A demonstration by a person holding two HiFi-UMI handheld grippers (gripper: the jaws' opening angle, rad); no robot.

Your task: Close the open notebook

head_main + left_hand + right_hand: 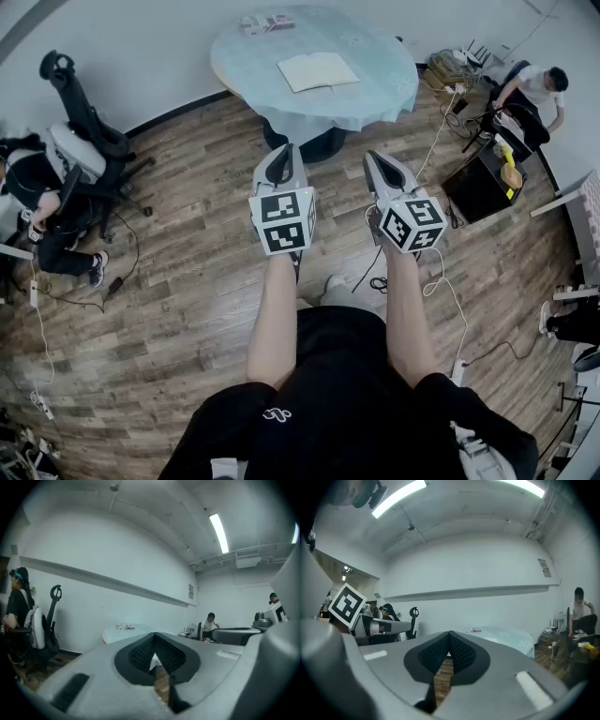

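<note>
Approach step, no contact yet. Open white-paged notebook [318, 71]: flat on round desk draped in pale blue-green cloth [384, 89], well ahead of both pairs of fingers, roughly between their two lines. Left gripper [285, 150]: fingers [140, 651] pressed together, nothing between. Right gripper [376, 157]: fingers [461, 652] likewise together, empty. Both held level, side by side, pointed toward the desk.

Doing it well, as a judgement:
- Walk in square to the near desk edge. Watch the black cables [378, 279] on the wooden plank floor [187, 234], below and behind the right fingers.
- Arrive with tips above cloth height to avoid snagging the drape.
- Probably no need to spread the fingers; closed tips look usable as a flat lifter.
- Slide one closed pair under the outer edge of one half, low and shallow from the side, catching cover and pages only, not cloth.
- Rest the other pair lightly on the opposite half near the spine to stop sliding.
- Swing the lifted half over the spine in an arc, then press flat.

Thinner half: cannot tell from here, so choose on arrival. Small red-and-white packet [266, 23]: beyond the notebook, far past the left fingers, well apart, unlikely to be an obstacle.
</note>
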